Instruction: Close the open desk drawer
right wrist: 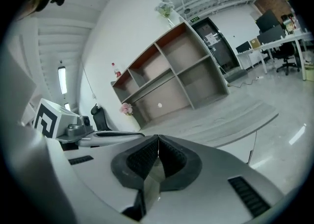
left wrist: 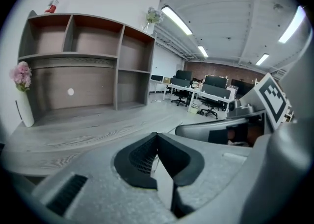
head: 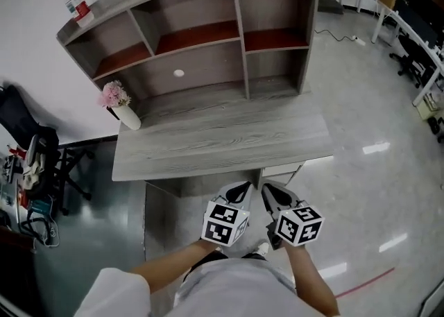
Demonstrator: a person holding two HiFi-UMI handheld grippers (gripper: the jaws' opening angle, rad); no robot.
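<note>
left gripper [head: 239, 191]: jaws pressing together, gripping nothing | right gripper [head: 275, 195]: jaws pressing together, gripping nothing | desk drawer [head: 281, 170]: sitting tucked under desk top [head: 208, 143] front edge, near both grippers

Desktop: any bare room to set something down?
Yes. The desktop is bare from the flower vase at its left rear across to the right edge, in front of the hutch. The hutch's lower cubbies look empty too. Only the vase's corner is occupied; a bottle stands on the hutch top, left end.
</note>
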